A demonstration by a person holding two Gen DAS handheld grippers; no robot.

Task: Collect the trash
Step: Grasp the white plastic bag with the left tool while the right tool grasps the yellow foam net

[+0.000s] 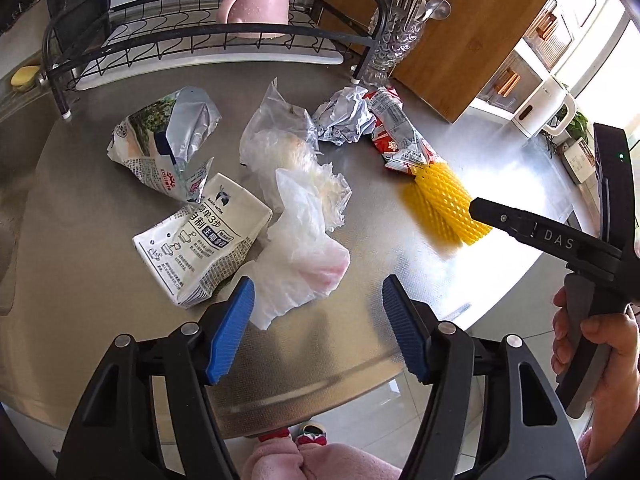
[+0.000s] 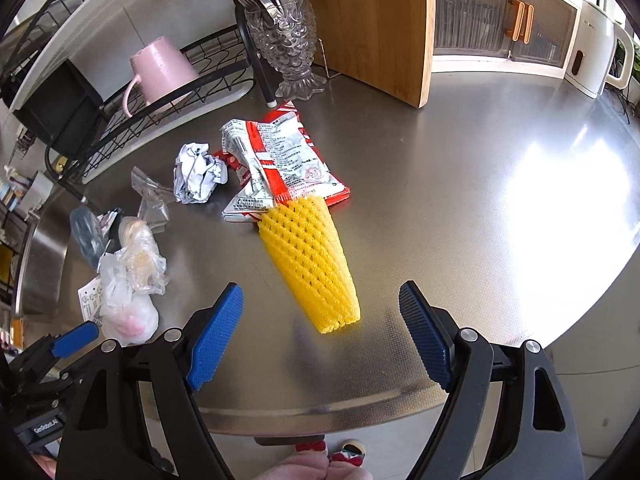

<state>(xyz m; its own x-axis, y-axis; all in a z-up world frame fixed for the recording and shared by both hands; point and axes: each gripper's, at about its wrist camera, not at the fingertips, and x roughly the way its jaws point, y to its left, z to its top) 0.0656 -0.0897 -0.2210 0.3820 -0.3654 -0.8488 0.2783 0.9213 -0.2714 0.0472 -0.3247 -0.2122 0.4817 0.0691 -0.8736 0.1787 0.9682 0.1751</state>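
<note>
Trash lies scattered on the steel counter [image 1: 400, 300] in front of the dish rack [image 1: 192, 40]: yellow foam net [image 2: 312, 264], red wrapper [image 2: 288, 156], coffee pouch [image 1: 200, 240], plastic bags [image 1: 296, 208]. Your left gripper [image 1: 318, 328] and right gripper [image 2: 320, 336] hover spread, pinching nothing.

Yellow foam net sleeve [image 2: 310, 258]: tubular mesh, laid flat on the steel counter, far end touching the red wrapper.
Red-and-white snack wrapper [image 2: 280, 156]: emptied, creased, printed back upward, lying beyond the net sleeve.
Crumpled paper ball [image 2: 198, 178]: white-grey, wadded, just beside the red wrapper.
Clear plastic bags [image 1: 294, 168]: two or more, translucent, rumpled, heaped together mid-counter; pale contents seen inside.
White coffee pouch [image 1: 200, 240]: printed with black text, lying on its side, touching the bags.
Torn foil pouch [image 1: 164, 140]: opened, silver lining exposed, beside the coffee pouch.
</note>
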